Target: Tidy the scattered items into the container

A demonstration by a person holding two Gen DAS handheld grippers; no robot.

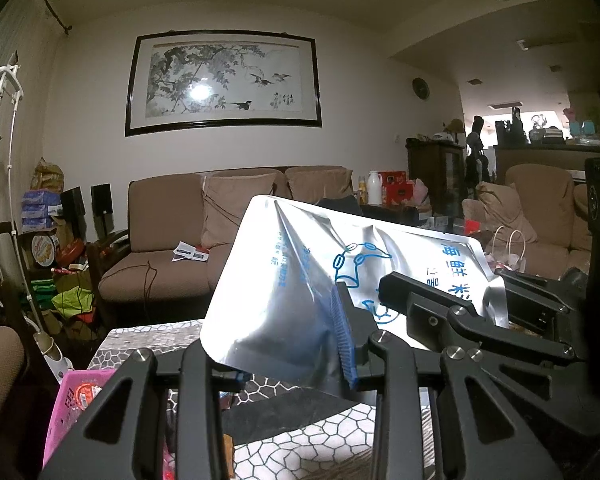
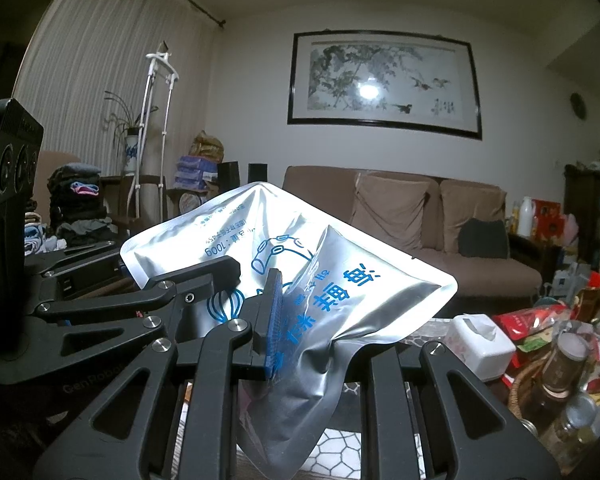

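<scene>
A silver foil pouch (image 1: 300, 280) with blue print is held up in the air above the table by both grippers. My left gripper (image 1: 296, 364) is shut on its lower edge, one blue pad (image 1: 345, 344) pressed against the foil. My right gripper (image 2: 300, 344) is shut on the same pouch (image 2: 340, 280), its blue pad (image 2: 274, 320) on the foil. Each gripper shows in the other's view, the right one (image 1: 440, 304) at the pouch's right side, the left one (image 2: 180, 280) at its left. A pink basket (image 1: 80, 396) sits at the lower left of the left wrist view.
The table has a hexagon-pattern cloth (image 1: 320, 436). A white tissue box (image 2: 480, 340), snack bags and glass jars (image 2: 560, 368) crowd the table's right side. A brown sofa (image 2: 420, 220) stands behind.
</scene>
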